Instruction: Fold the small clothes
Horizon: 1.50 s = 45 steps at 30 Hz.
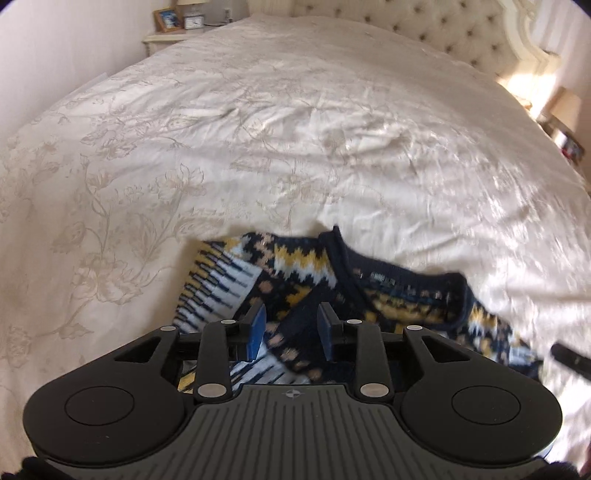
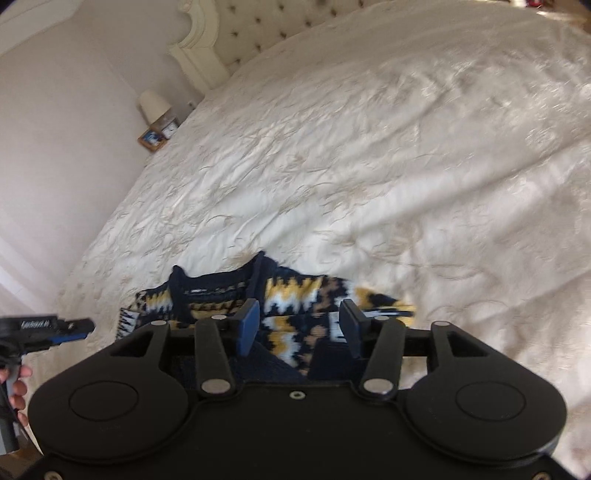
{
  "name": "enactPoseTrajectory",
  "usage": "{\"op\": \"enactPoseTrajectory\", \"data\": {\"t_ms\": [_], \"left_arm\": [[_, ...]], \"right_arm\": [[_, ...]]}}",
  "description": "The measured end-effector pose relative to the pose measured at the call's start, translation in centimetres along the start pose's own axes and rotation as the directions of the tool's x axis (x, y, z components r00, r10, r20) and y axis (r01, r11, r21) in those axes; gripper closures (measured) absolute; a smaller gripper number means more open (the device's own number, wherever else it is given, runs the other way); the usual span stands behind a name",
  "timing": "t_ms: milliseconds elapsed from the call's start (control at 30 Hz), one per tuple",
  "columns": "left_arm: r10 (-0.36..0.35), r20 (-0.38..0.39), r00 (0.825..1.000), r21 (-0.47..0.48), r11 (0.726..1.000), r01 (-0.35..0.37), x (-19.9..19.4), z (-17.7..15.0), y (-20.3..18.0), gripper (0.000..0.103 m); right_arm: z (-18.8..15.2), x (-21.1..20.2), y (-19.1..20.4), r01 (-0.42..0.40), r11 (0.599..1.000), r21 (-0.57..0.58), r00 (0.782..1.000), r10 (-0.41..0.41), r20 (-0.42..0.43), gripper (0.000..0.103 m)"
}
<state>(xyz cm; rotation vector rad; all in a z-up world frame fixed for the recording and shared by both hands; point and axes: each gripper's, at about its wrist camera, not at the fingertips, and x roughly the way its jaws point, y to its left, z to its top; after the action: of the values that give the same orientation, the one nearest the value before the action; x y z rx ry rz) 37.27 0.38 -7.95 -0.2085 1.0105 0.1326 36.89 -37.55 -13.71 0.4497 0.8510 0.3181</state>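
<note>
A small knitted sweater in navy, yellow and white lies crumpled on the bedspread, low in both views. My left gripper hovers just over its near part, jaws open, with fabric seen below the gap and neither blue pad pressing on it. My right gripper stands open and wider above the same sweater, its pads clear of the knit. The left gripper shows at the left edge of the right wrist view. The sweater's near edge is hidden behind the gripper bodies.
A cream floral bedspread covers the wide bed. A tufted headboard stands at the far end. A nightstand holds a picture frame and a clock; a lamp stands there too. A person's hand shows at the left.
</note>
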Motion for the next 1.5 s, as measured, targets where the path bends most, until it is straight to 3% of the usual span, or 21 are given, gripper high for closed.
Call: {"op": "enactPoseTrajectory", "data": {"t_ms": [167,300,467,600,733,867,1233,1300,1333,1400,1433,1500], "left_arm": [[-0.036,-0.070,0.997,0.209,0.977,0.050,0.9,-1.5,1.1,0.073],[-0.090,-0.098,0.991,0.376,0.919,0.120,1.8,-1.9,1.1,0.072],[-0.151,-0.163,0.975,0.456,0.865,0.210,4.2,-1.3,1.2,0.071],[-0.184,-0.187,0.965,0.497,0.830,0.254,5.5,-0.6,1.5,0.070],[-0.230,-0.269,0.935,0.470,0.816,0.335,7.3,0.2,2.1,0.064],[-0.249,-0.310,0.917,0.478,0.793,0.377,8.4,0.3,2.2,0.063],[-0.272,-0.384,0.882,0.435,0.790,0.433,11.6,1.2,1.0,0.060],[-0.278,-0.384,0.881,0.432,0.789,0.437,11.7,1.3,0.8,0.061],[-0.285,-0.370,0.884,0.437,0.786,0.437,11.5,1.3,0.8,0.067],[-0.293,-0.335,0.895,0.446,0.787,0.425,11.0,1.0,0.7,0.081],[-0.292,-0.314,0.903,0.445,0.795,0.412,10.5,0.8,0.7,0.090],[-0.297,-0.267,0.917,0.428,0.816,0.389,9.4,0.4,1.1,0.095]], "right_arm": [[-1.5,-1.9,0.4,0.056,0.998,-0.016,0.998,-0.056,-0.006,0.046],[-3.1,-2.2,1.9,0.103,0.993,-0.058,0.994,-0.105,-0.032,0.045],[-4.4,-1.1,4.5,0.138,0.985,-0.105,0.988,-0.144,-0.054,0.041],[-4.4,-0.1,6.1,0.171,0.974,-0.149,0.982,-0.180,-0.048,0.035],[-3.9,1.5,6.7,0.191,0.964,-0.186,0.975,-0.209,-0.077,0.035],[-3.7,3.2,6.7,0.190,0.960,-0.208,0.968,-0.219,-0.124,0.035],[-2.8,6.6,5.9,0.115,0.963,-0.245,0.962,-0.170,-0.215,0.036],[-2.5,6.8,5.6,0.099,0.970,-0.224,0.961,-0.151,-0.230,0.052],[-2.4,6.8,5.6,0.097,0.971,-0.217,0.960,-0.149,-0.236,0.058],[-2.3,6.7,5.7,0.096,0.974,-0.206,0.959,-0.146,-0.243,0.088],[-2.3,6.5,5.8,0.093,0.976,-0.199,0.960,-0.141,-0.241,0.088],[-2.6,5.7,6.3,0.089,0.977,-0.195,0.967,-0.132,-0.220,0.090]]}}
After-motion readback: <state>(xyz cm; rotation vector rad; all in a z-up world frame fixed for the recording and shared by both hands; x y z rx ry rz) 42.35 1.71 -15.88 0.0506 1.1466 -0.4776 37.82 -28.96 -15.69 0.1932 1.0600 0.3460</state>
